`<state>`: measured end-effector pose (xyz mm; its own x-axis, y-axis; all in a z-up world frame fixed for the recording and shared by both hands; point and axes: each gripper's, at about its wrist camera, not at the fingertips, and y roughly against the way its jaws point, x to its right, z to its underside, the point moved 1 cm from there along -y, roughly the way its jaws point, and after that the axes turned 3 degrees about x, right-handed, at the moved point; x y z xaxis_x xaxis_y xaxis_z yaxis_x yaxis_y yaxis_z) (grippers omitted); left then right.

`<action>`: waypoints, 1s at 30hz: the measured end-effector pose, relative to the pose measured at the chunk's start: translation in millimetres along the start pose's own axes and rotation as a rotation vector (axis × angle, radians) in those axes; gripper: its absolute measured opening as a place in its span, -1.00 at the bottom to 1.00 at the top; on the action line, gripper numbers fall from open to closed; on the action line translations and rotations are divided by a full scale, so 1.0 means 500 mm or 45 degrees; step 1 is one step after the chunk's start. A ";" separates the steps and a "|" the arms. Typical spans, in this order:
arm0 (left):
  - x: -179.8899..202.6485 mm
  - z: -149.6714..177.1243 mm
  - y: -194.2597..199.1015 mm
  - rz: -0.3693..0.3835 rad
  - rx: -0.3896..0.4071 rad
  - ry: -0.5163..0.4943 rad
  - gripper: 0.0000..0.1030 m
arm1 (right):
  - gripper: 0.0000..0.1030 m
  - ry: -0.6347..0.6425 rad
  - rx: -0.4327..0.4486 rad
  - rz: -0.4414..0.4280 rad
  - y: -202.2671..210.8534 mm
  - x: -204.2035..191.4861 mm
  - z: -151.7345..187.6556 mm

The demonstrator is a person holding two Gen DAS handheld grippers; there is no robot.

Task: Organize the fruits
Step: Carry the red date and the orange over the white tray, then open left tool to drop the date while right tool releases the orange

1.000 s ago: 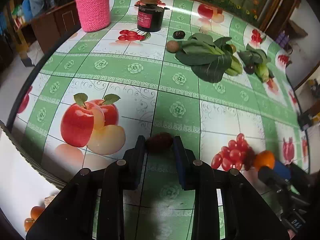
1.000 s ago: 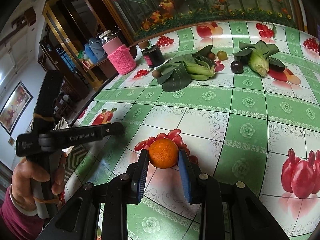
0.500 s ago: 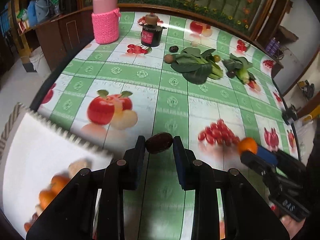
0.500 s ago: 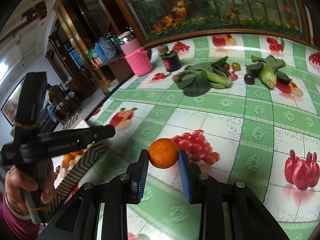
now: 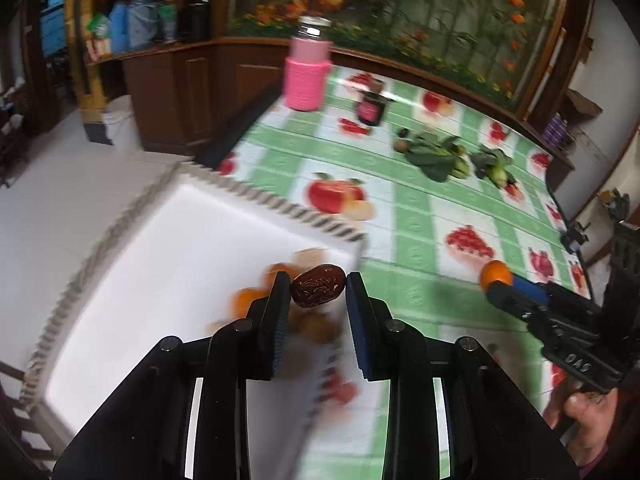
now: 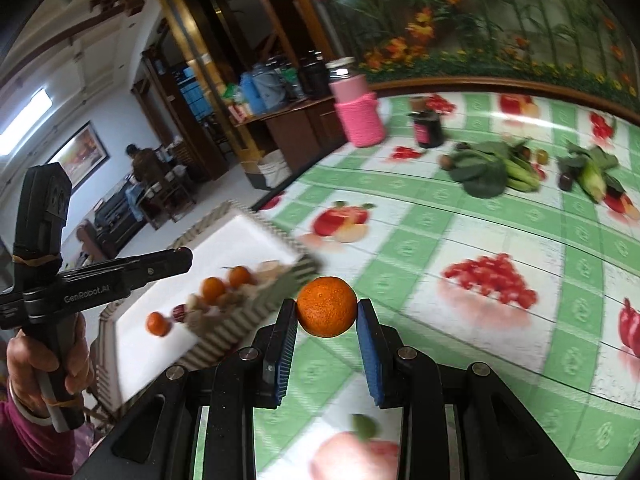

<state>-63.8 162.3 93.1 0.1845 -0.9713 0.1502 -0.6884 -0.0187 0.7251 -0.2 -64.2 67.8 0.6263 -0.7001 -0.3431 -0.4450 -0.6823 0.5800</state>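
Both fruits lifted off the table and carried to the bin.

Within a second the left gripper (image 5: 318,292), clamped on a wrinkled red date (image 5: 318,291), has swung from the tablecloth (image 5: 416,216) to hover over the white box (image 5: 160,264); the right gripper (image 6: 327,314), pinching the orange (image 6: 327,306), trails just beside its striped rim. Drop-off looks imminent. Inside lie several small oranges (image 6: 212,288) and, through the blur, perhaps pale and brown fruits.
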 end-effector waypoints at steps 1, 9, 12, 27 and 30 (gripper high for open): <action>-0.018 0.006 0.006 -0.022 0.008 0.008 -0.47 | -0.43 0.023 -0.008 -0.014 -0.008 -0.022 -0.001; -0.147 0.059 0.039 -0.016 -0.026 0.156 -0.47 | -0.43 0.142 -0.094 -0.109 -0.083 -0.152 0.009; -0.160 0.080 0.066 0.028 -0.033 0.154 -0.47 | -0.43 0.176 -0.131 -0.141 -0.118 -0.191 0.013; -0.220 0.084 0.009 -0.117 -0.051 0.125 -0.46 | -0.43 0.361 -0.283 -0.036 -0.222 -0.279 0.038; -0.221 0.079 -0.006 -0.147 -0.062 0.110 -0.46 | -0.43 0.388 -0.304 -0.015 -0.234 -0.281 0.041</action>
<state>-109.7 260.3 47.8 0.3220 -0.9391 0.1198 -0.6247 -0.1157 0.7723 -49.4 109.5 33.1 0.8079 -0.5734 -0.1360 -0.2977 -0.5963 0.7455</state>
